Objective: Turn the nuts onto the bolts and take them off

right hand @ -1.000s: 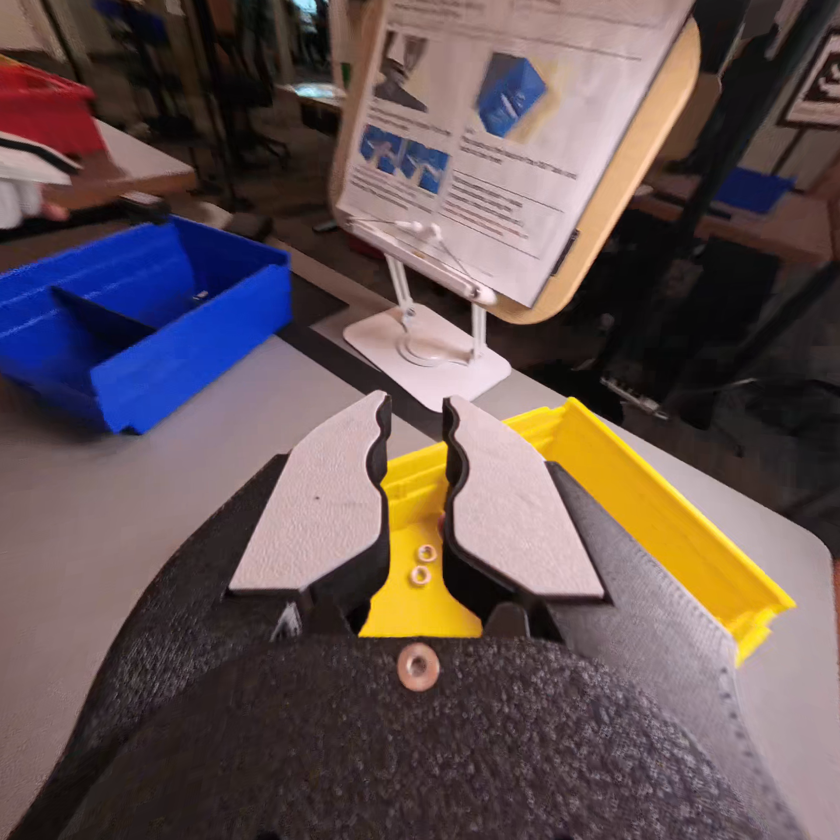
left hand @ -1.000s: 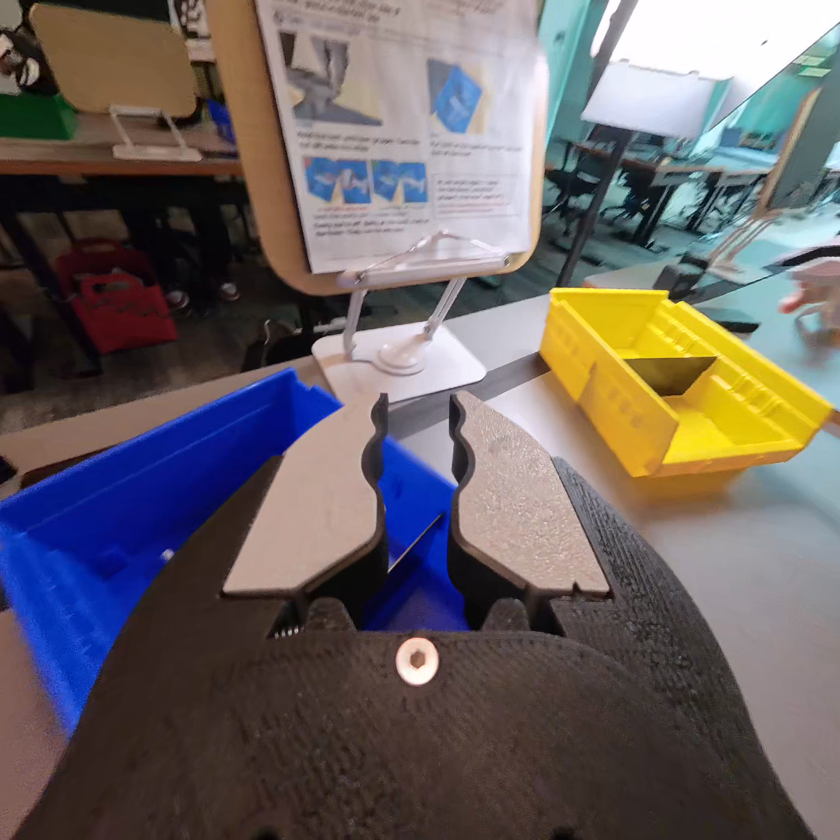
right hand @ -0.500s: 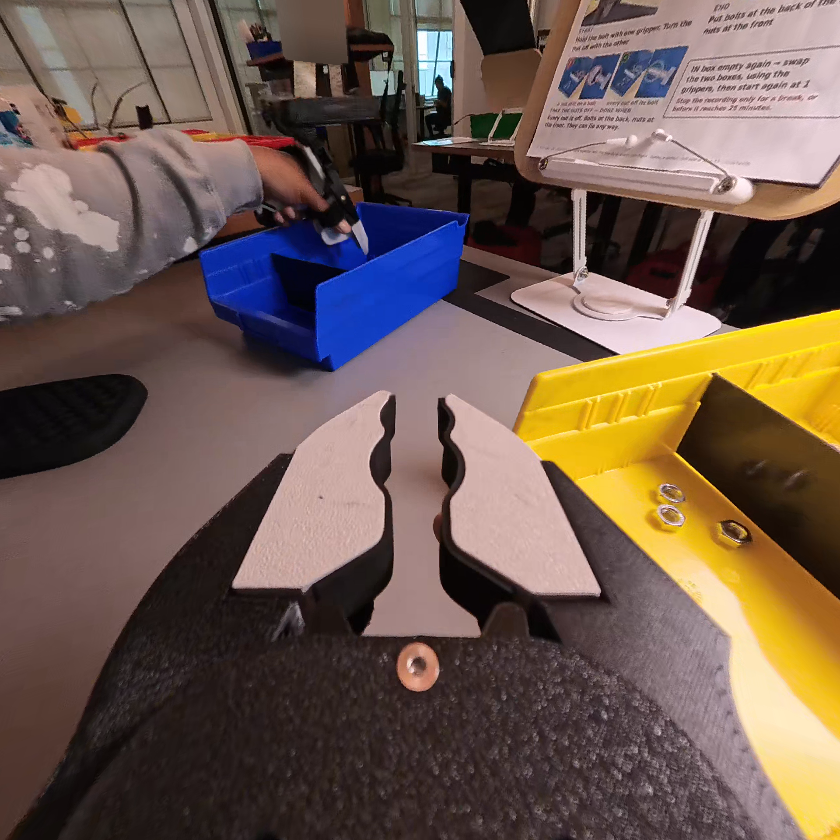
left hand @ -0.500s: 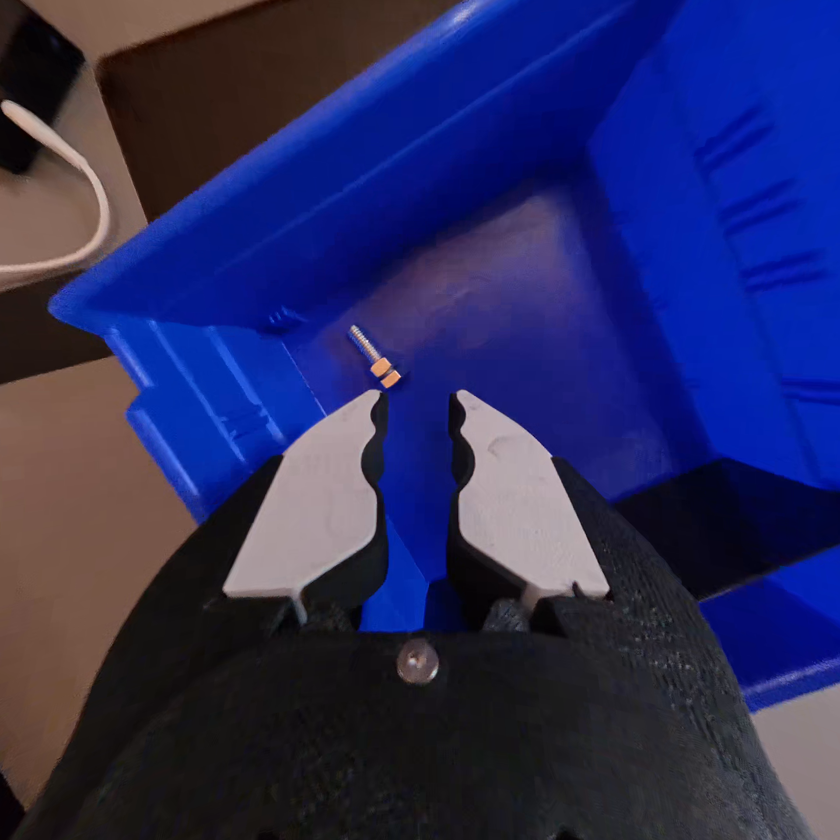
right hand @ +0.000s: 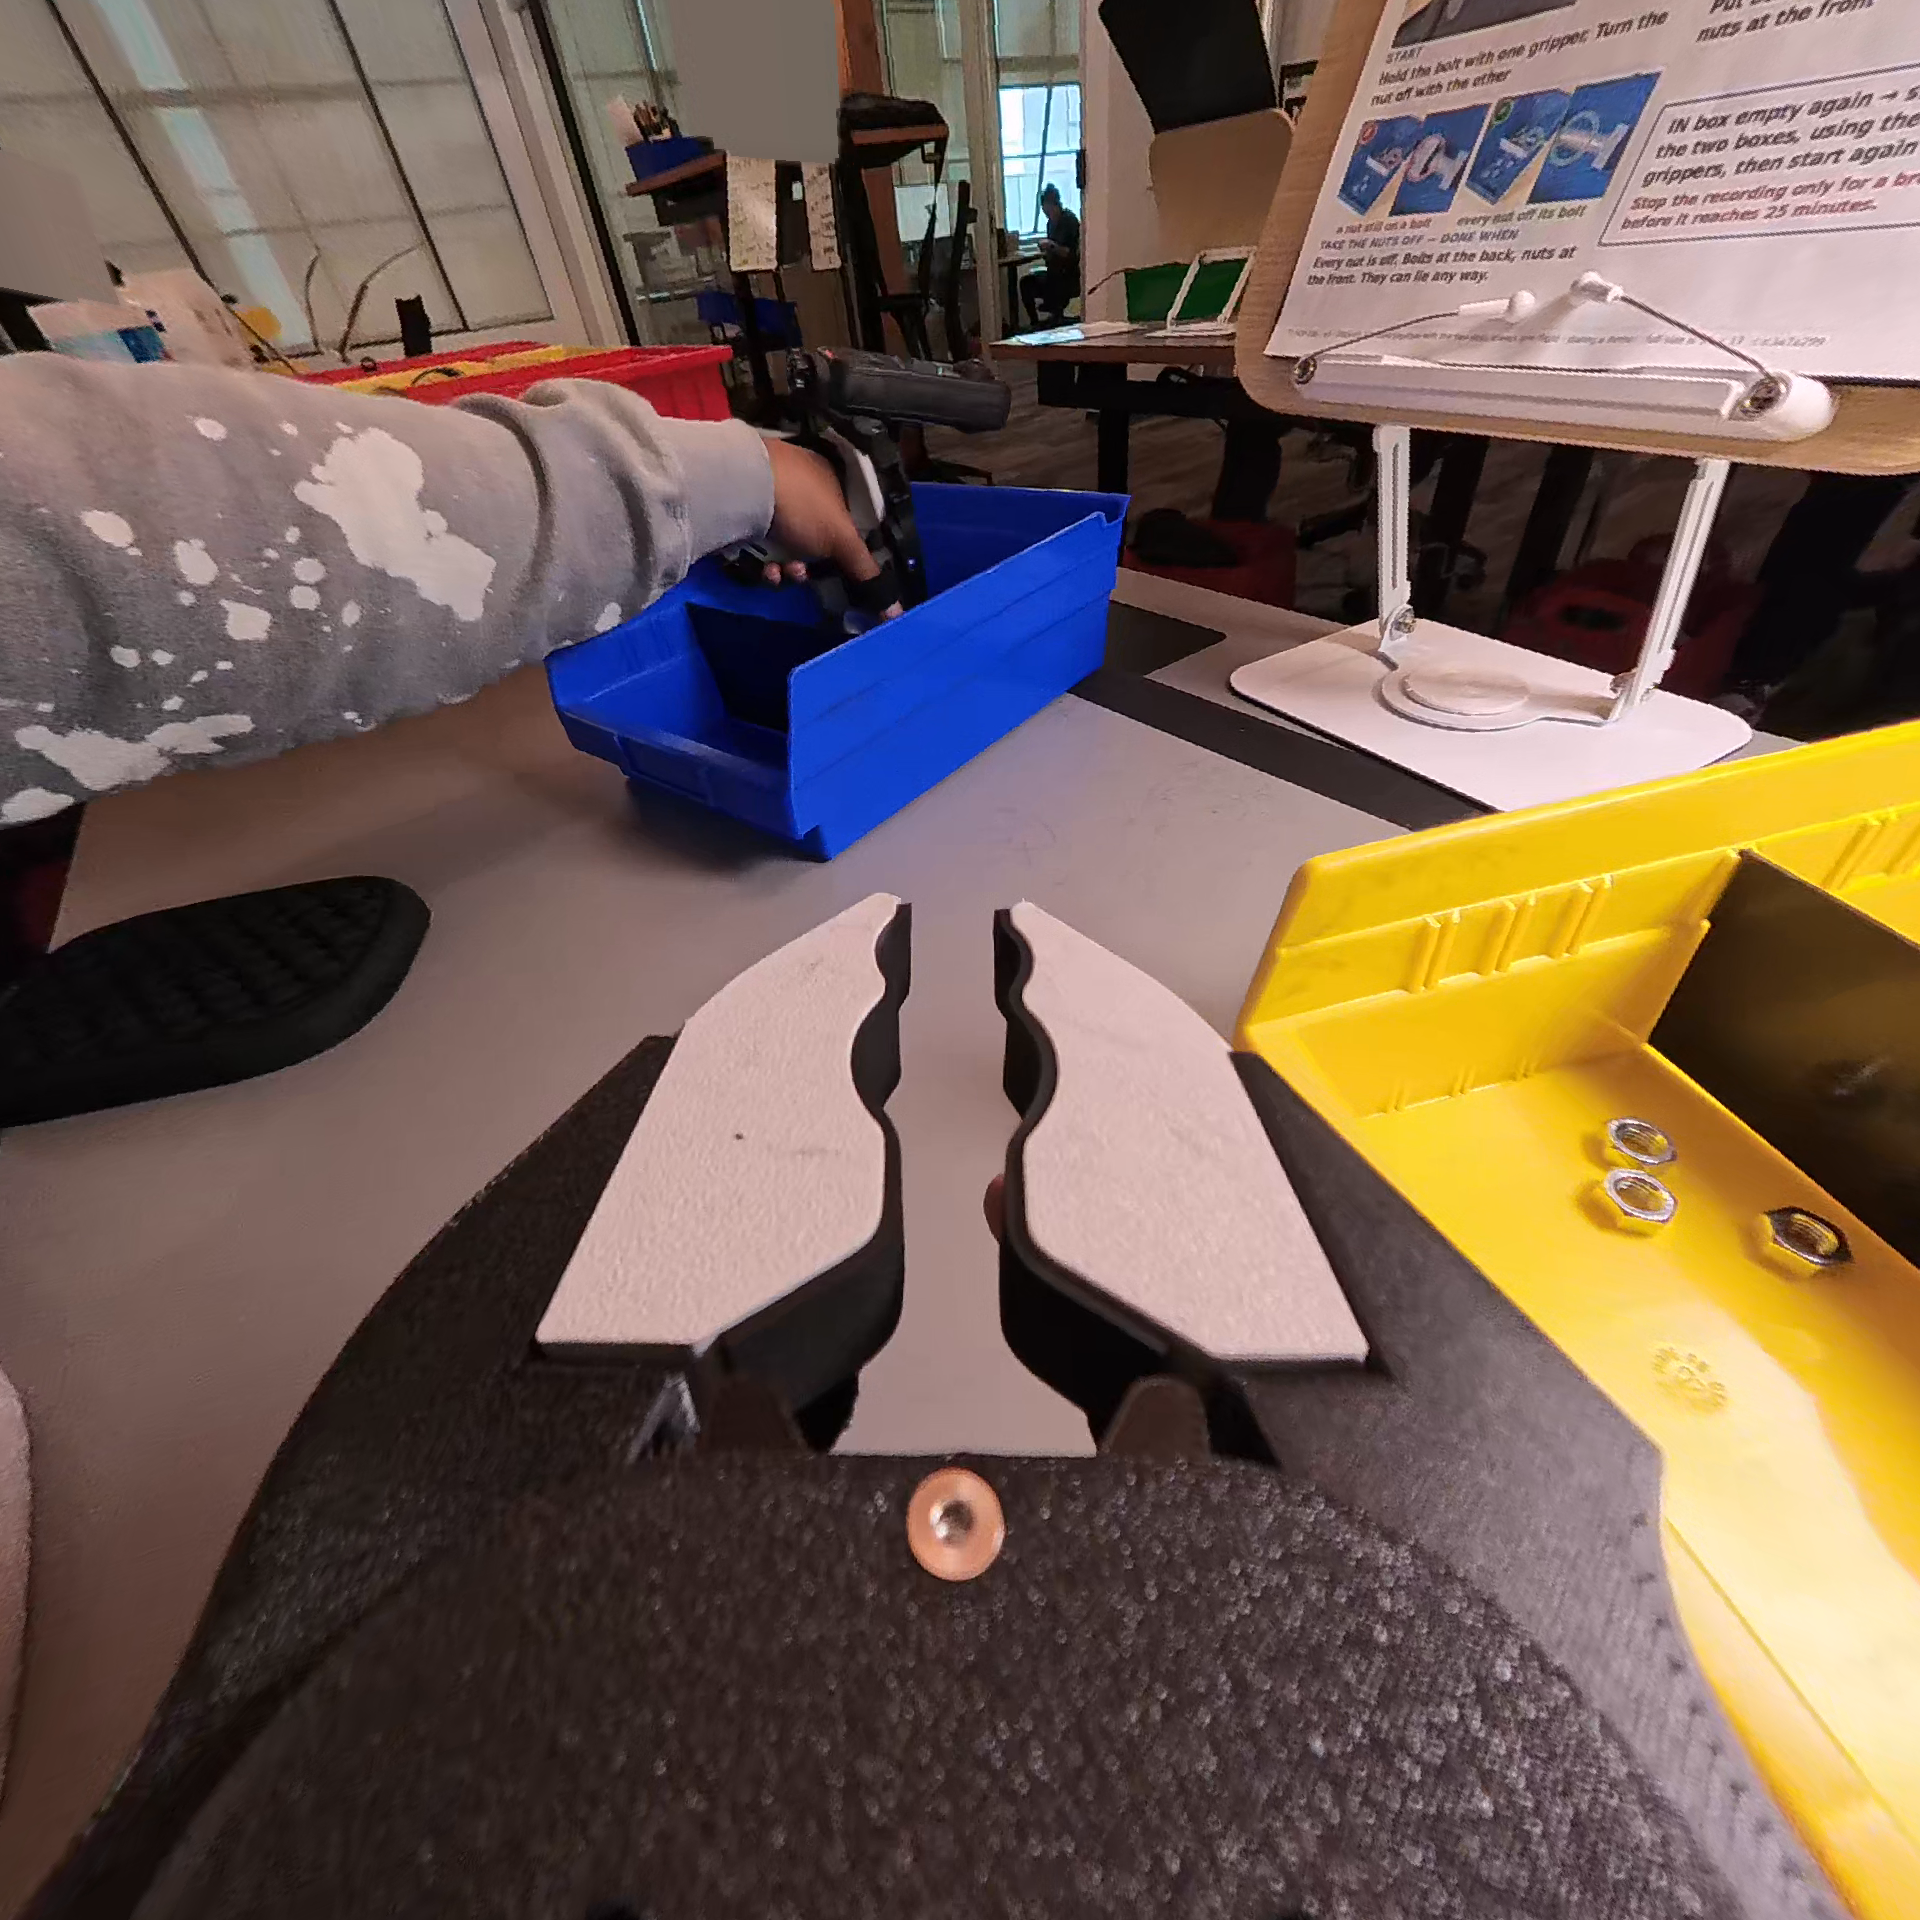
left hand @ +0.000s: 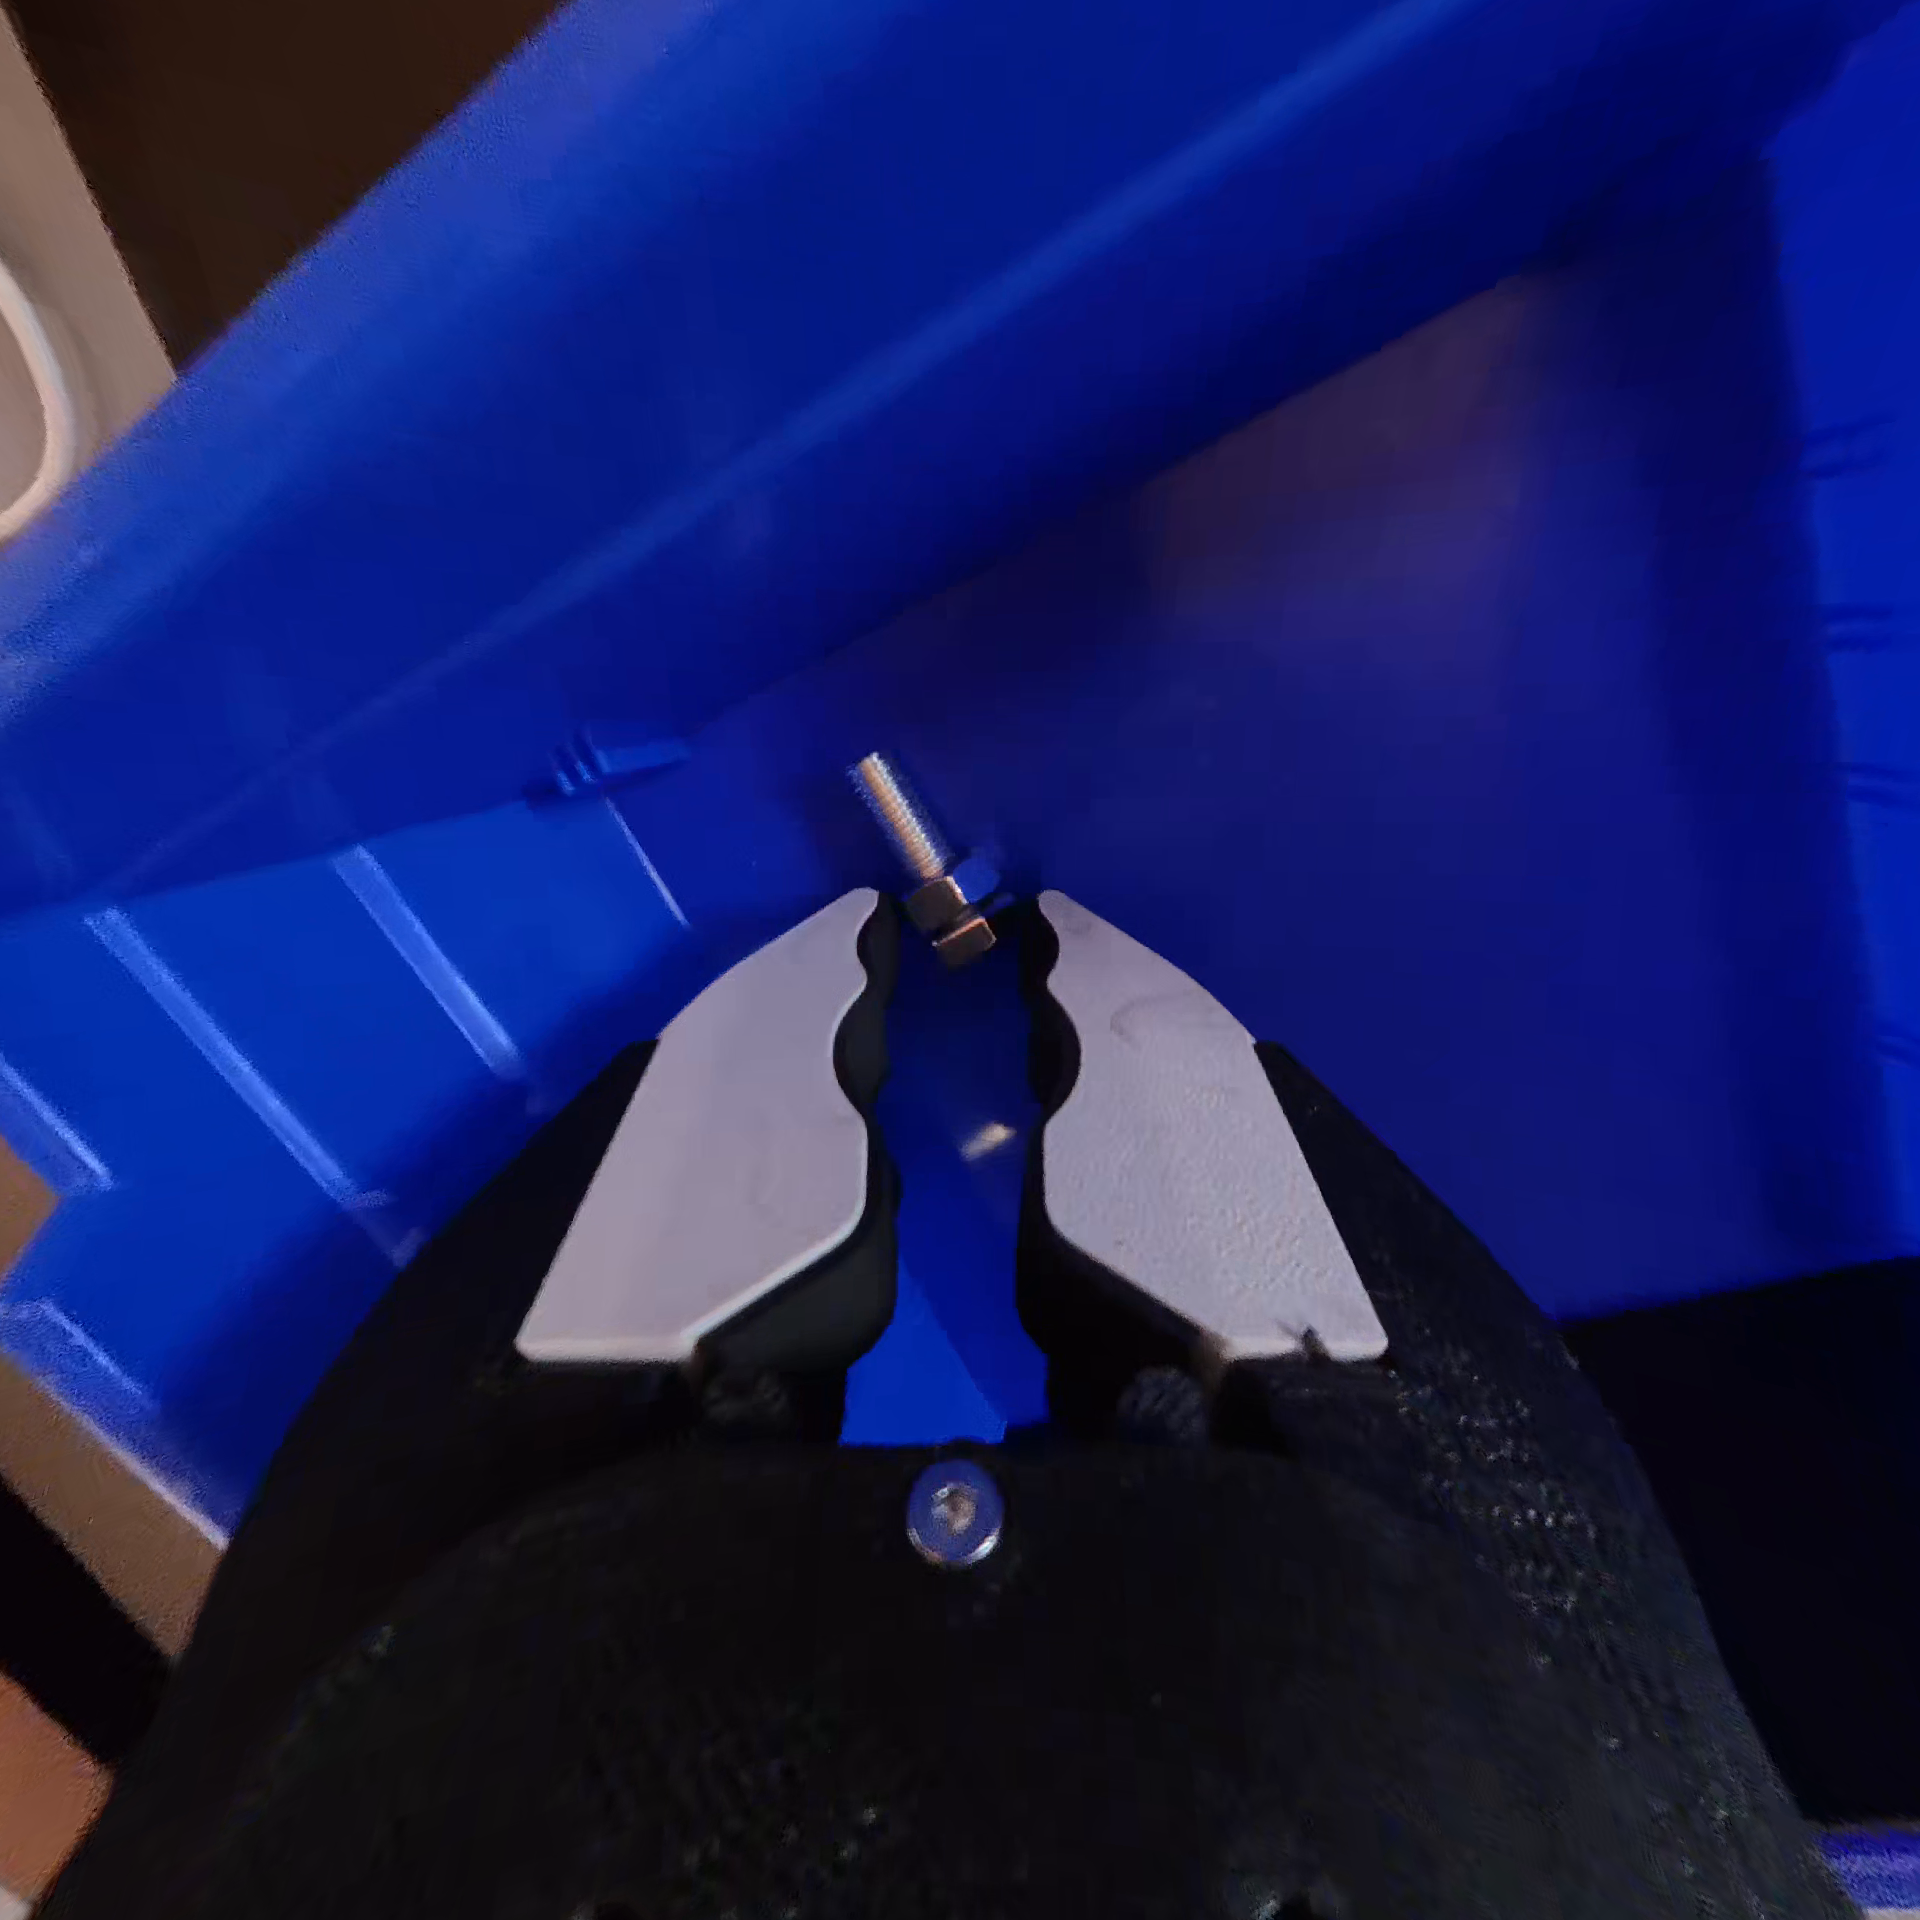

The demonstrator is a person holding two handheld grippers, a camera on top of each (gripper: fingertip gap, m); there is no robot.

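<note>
bolt (left hand: pixel 902 826) with a nut (left hand: pixel 951 914) on it lies in the blue bin (left hand: pixel 1351 831), head end between the spread left gripper (left hand: pixel 956 914) tips. only the right view shows the right gripper (right hand: pixel 951 914), spread and empty over the table (right hand: pixel 1039 831), plus three loose nuts (right hand: pixel 1640 1144) in the yellow bin (right hand: pixel 1455 935).

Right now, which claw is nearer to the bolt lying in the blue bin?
Left. The left claw is inside the blue bin, its open tips flanking the bolt at its nutted end. The right claw hovers over the table beside the yellow bin.
</note>
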